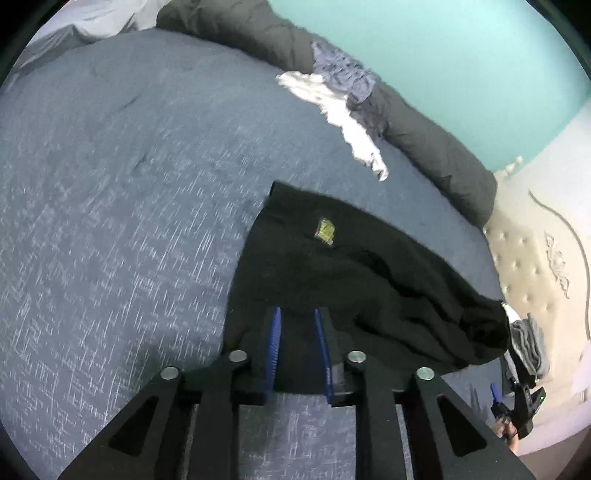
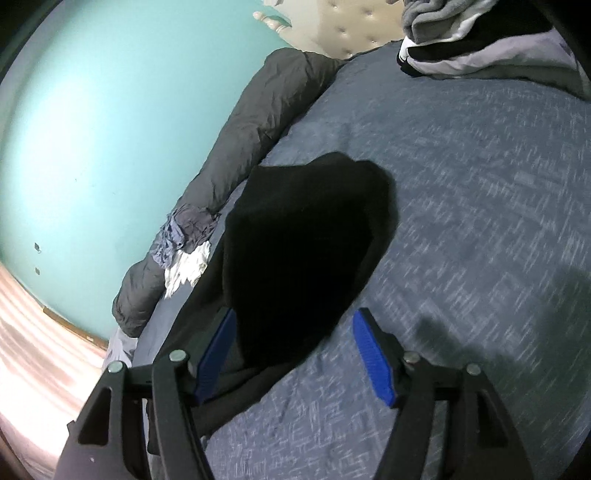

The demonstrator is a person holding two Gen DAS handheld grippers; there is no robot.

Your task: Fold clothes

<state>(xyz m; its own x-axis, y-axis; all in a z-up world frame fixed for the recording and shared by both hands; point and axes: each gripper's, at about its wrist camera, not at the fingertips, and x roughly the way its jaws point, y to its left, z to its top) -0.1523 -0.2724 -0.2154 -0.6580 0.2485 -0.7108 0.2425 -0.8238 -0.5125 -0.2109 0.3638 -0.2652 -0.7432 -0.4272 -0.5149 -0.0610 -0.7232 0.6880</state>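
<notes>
Bed cover (image 1: pixel 110 184) wide open on the near/left side in the left wrist view, nothing lying there, easy passage. Far edge blocked by the rolled dark duvet (image 1: pixel 424 136) along the teal wall (image 1: pixel 443 44), w/ white cloth (image 1: pixel 347 114) and crumpled blue-grey cloth (image 1: pixel 343 70) against it. Black garment (image 1: pixel 351 266) sits mid-bed; clothes pile (image 2: pixel 461 40) fills the corner by the tufted headboard (image 2: pixel 343 33), clear cover betw. them.

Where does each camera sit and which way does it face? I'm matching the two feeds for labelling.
Left wrist: rides the left hand-held gripper, looking along its narrow-set fingers at the black garment on the blue bedspread; the other gripper shows far right.
Right wrist: rides the right hand-held gripper, wide open over the garment; no hand shows.
Shared: garment, bedspread, grey rolled duvet, teal wall.
</notes>
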